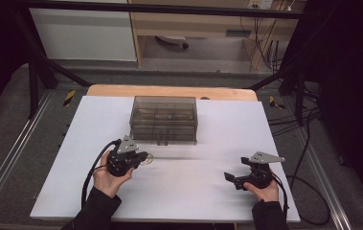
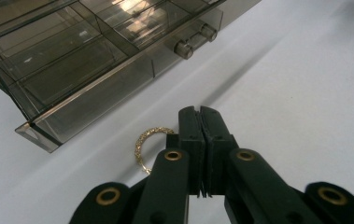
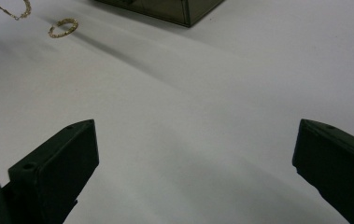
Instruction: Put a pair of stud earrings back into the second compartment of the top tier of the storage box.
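A thin, glittery gold ring (image 2: 147,148) sits pinched at its edge in the left gripper (image 2: 201,122), whose black jaws meet on it. Just ahead stands a smoky, clear-plastic compartment box (image 2: 86,65) on the matte white table (image 2: 305,84). The right gripper (image 3: 195,154) rests well apart, jaws wide.

Your thin glittering gold ring (image 2: 147,144) lies flat on the white surface (image 2: 305,93), at about 6 o'clock of the smoky clear plastic drawer box (image 2: 81,65), just beside its front.
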### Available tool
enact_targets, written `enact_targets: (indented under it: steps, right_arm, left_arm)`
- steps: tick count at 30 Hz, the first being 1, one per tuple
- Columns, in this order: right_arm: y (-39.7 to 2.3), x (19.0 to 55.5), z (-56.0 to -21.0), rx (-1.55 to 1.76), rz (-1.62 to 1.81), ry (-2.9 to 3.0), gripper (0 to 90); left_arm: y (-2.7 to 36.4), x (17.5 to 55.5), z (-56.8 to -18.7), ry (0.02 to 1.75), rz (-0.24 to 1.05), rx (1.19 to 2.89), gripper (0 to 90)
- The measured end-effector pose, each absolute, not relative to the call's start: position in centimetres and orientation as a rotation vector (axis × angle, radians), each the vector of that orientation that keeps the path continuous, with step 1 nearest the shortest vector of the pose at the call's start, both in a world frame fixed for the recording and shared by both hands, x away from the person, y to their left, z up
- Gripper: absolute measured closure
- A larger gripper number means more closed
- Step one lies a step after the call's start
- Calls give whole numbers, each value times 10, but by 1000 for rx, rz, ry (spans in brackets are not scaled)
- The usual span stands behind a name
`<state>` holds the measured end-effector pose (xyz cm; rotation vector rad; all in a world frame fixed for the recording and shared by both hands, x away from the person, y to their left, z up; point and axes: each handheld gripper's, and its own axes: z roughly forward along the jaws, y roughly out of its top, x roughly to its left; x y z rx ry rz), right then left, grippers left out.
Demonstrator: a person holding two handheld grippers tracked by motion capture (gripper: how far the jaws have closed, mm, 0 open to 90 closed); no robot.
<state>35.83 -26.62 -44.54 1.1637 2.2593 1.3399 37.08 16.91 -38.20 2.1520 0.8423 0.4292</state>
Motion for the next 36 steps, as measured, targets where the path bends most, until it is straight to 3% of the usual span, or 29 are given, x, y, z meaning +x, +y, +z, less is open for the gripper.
enact_targets:
  steps: [36]
  right_arm:
    - [-266,358,-445,1162,1337,2258,11]
  left_arm:
    - [151,375,-347,757,438,2161,878]
